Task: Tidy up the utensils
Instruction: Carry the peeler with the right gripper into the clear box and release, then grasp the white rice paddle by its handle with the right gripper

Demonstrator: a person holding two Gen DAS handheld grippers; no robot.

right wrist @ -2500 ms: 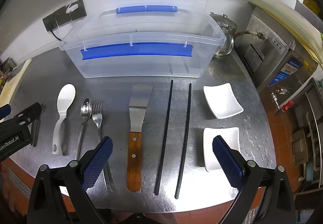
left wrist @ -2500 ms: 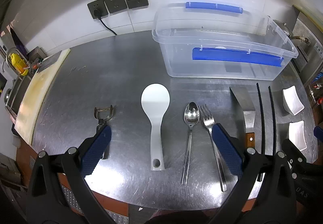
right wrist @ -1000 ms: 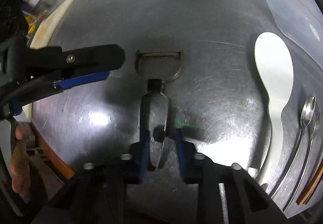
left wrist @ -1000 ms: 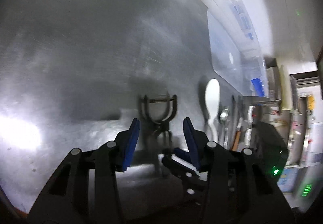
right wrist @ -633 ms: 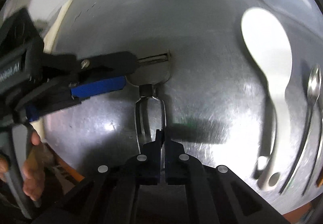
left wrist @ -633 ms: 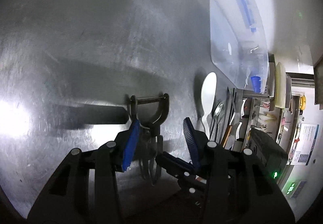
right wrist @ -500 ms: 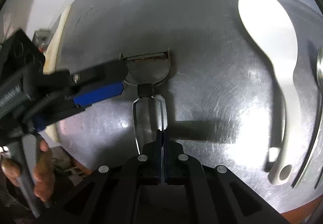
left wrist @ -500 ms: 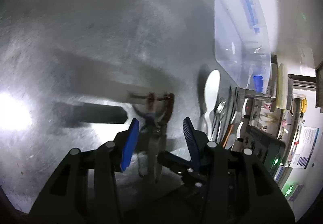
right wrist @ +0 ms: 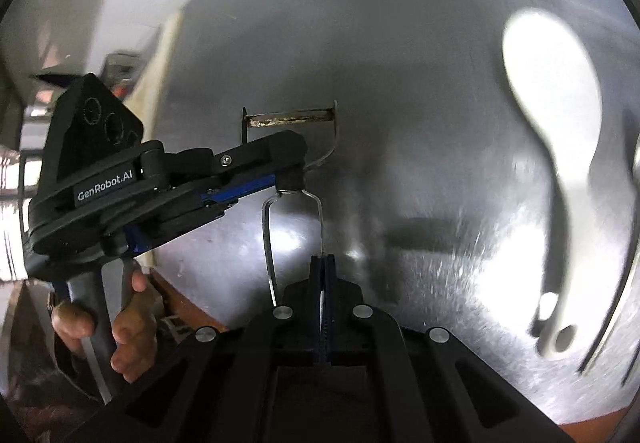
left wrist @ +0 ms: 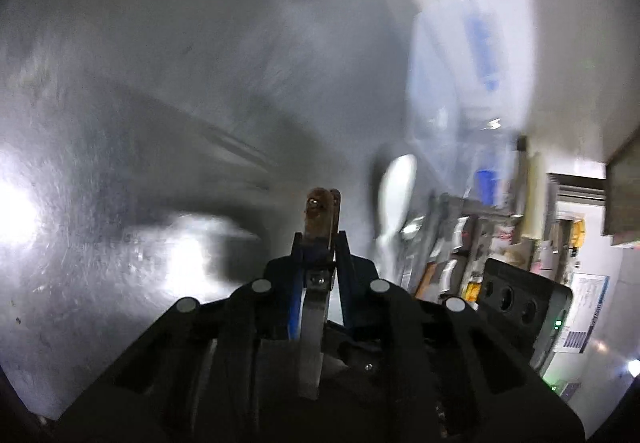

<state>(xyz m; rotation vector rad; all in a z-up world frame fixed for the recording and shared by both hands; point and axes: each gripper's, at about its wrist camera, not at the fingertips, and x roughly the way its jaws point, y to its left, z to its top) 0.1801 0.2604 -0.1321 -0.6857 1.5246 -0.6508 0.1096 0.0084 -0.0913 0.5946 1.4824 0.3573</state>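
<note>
A metal Y-peeler point(right wrist: 290, 119) with a rusty blade is held off the steel counter point(right wrist: 400, 63) by both grippers. My right gripper point(right wrist: 323, 263) is shut on the wire handle's right side. My left gripper point(right wrist: 280, 175) comes in from the left and is shut on the peeler's neck. In the left wrist view the peeler point(left wrist: 320, 215) stands edge-on between the closed blue pads of my left gripper point(left wrist: 320, 243). The clear storage box point(left wrist: 460, 91) with blue handles is blurred at the right.
A white rice paddle point(right wrist: 552, 91) lies on the counter to the right, with a spoon edge point(right wrist: 634, 163) beyond it. The paddle point(left wrist: 394, 187) and other utensils show in the left wrist view. A cutting board point(right wrist: 156, 71) lies at the far left.
My right gripper shut on the peeler handle and lifted it. My left gripper then closed on the peeler's neck. The peeler has turned edge-on in the left wrist view.
</note>
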